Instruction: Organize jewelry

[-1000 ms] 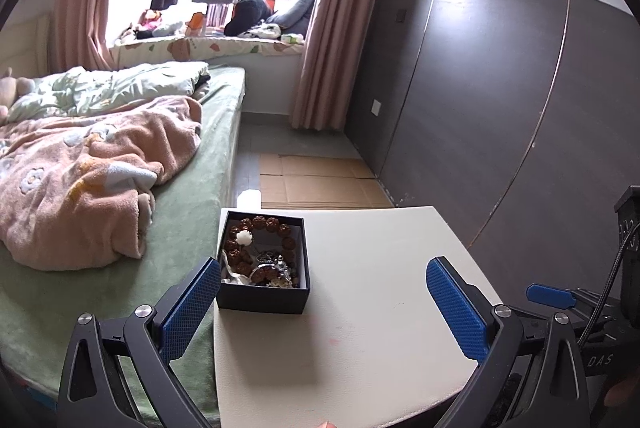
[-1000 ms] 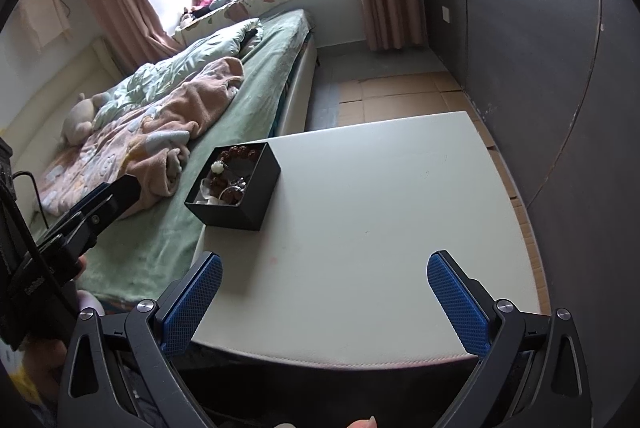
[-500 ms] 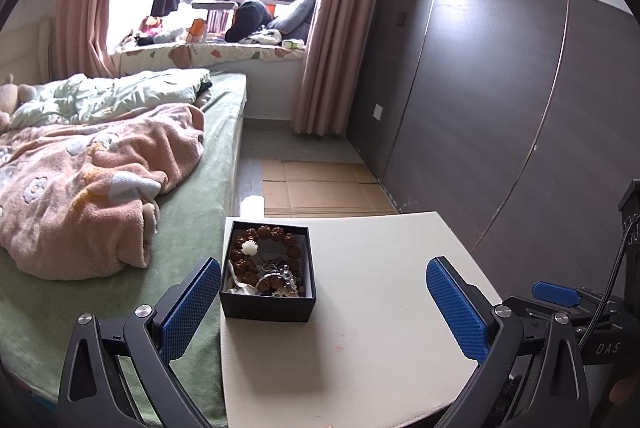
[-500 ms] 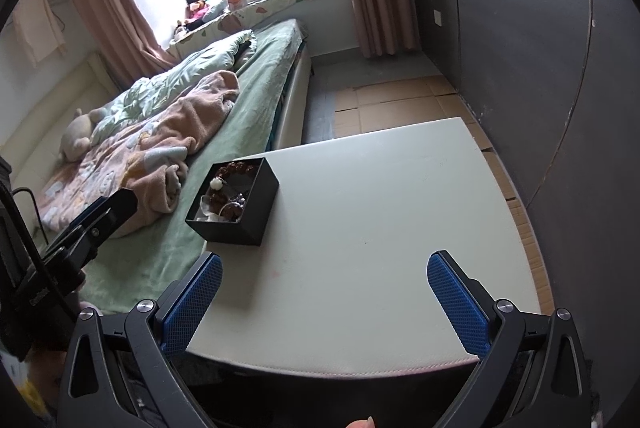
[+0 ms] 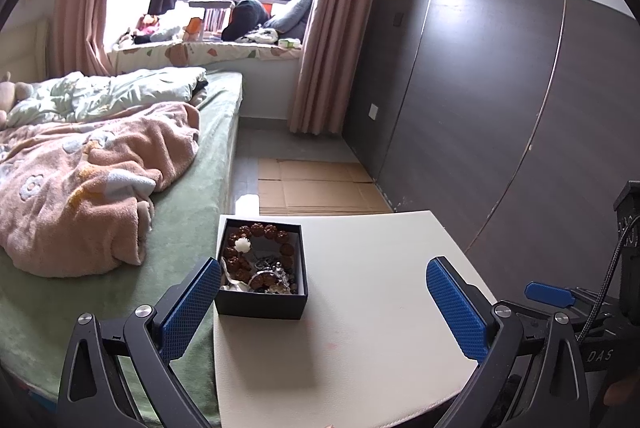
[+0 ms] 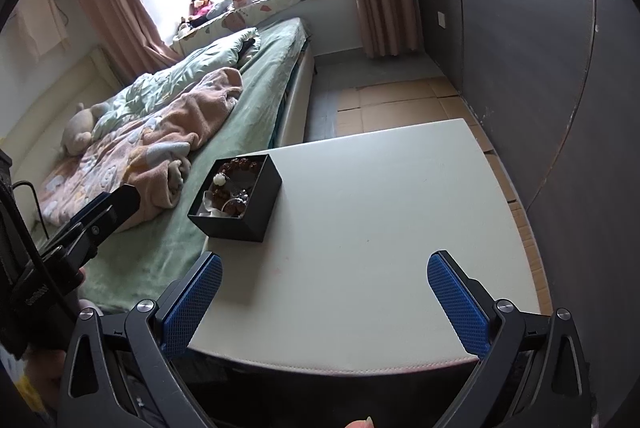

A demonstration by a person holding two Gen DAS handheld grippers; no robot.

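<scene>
A small black box [image 5: 262, 306] [image 6: 244, 218] stands near the left edge of the cream table [image 5: 380, 328] [image 6: 380, 220]. Inside lie a brown bead bracelet [image 5: 260, 230] [image 6: 240, 164] with one white bead, darker beads and silvery pieces. My left gripper [image 5: 324, 304] is open, held just short of the box, its left pad beside the box's near left corner. My right gripper [image 6: 326, 302] is open over the table's near edge, to the right of and behind the box. Nothing sits between either pair of fingers.
A bed [image 5: 188, 196] with a green sheet and a pink blanket [image 5: 80, 180] runs along the table's left side. Dark wall panels [image 5: 500, 100] stand to the right. Flattened cardboard [image 5: 316, 188] lies on the floor beyond the table.
The left gripper has drifted left and closer, so the box now sits lower and nearer its left pad. The right gripper has shifted slightly. Both have stayed open.
</scene>
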